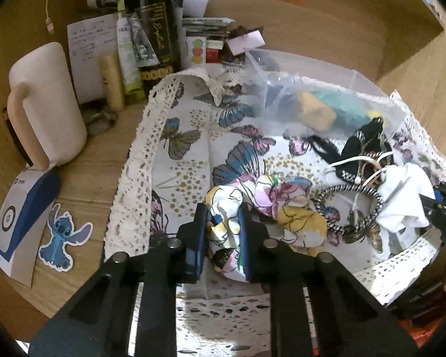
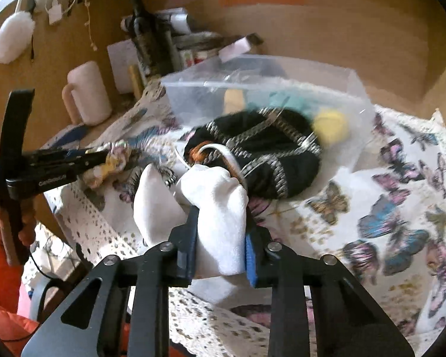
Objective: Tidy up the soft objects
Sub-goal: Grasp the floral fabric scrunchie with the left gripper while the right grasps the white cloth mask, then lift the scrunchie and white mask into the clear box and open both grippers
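Note:
My left gripper [image 1: 223, 223] is shut on a floral scrunchie [image 1: 270, 208] that rests on the butterfly cloth [image 1: 187, 160]; the scrunchie also shows in the right wrist view [image 2: 113, 160]. My right gripper [image 2: 221, 238] is shut on a white cloth [image 2: 220, 208], which shows in the left wrist view [image 1: 401, 196] too. Beyond it lie a black patterned fabric piece [image 2: 261, 154], a black-and-white hair tie [image 1: 348, 205] and a clear plastic bag [image 2: 261, 89] holding yellow and teal soft items. The left gripper appears at the left of the right wrist view [image 2: 101, 157].
A pale mug [image 1: 44, 101], a dark bottle [image 1: 154, 23], tubes, papers and small boxes crowd the back left. A blue-and-white box [image 1: 20, 223] and a Stitch sticker [image 1: 64, 235] lie on the wooden desk at left. Wooden walls enclose the back and right.

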Tool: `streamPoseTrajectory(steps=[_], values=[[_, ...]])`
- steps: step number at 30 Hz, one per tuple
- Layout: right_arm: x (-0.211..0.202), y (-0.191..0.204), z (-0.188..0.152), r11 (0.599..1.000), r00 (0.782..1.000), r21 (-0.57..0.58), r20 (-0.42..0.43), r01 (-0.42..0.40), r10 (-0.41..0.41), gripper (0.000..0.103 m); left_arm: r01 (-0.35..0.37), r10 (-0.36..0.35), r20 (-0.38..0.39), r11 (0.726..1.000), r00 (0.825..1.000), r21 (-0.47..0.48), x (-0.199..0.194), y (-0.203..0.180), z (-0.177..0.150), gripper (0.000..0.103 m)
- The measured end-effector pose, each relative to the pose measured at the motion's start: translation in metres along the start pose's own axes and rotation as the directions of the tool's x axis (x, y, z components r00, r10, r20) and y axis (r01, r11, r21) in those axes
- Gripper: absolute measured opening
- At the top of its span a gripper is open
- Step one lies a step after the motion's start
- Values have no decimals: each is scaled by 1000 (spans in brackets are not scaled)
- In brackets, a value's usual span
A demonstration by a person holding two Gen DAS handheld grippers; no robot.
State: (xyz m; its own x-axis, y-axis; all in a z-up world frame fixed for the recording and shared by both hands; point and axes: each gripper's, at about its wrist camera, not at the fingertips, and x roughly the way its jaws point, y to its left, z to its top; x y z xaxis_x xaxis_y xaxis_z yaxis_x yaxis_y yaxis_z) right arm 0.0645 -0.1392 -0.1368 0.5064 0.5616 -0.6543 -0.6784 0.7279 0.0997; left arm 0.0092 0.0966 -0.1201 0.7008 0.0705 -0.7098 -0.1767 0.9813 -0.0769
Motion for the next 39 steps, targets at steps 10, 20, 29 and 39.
streamPoseTrajectory(steps=[10,20,29,39], values=[[-47,-25,23,996,985,43,149,82,-88,22,15,-21,104,998,994,54,-22,-21,32,10],[-79,-51,63,980,930,72,309,187,-200,22,39,-54,251,997,967,66,-45,-35,88,10],[-88,-62,110,969,881,41,408,245,-240,22,73,-83,300,996,950,47,-31,-41,141,10],[-45,-79,147,965,899,35,356,261,-256,22,98,-107,199,994,974,55,26,-57,163,10]])
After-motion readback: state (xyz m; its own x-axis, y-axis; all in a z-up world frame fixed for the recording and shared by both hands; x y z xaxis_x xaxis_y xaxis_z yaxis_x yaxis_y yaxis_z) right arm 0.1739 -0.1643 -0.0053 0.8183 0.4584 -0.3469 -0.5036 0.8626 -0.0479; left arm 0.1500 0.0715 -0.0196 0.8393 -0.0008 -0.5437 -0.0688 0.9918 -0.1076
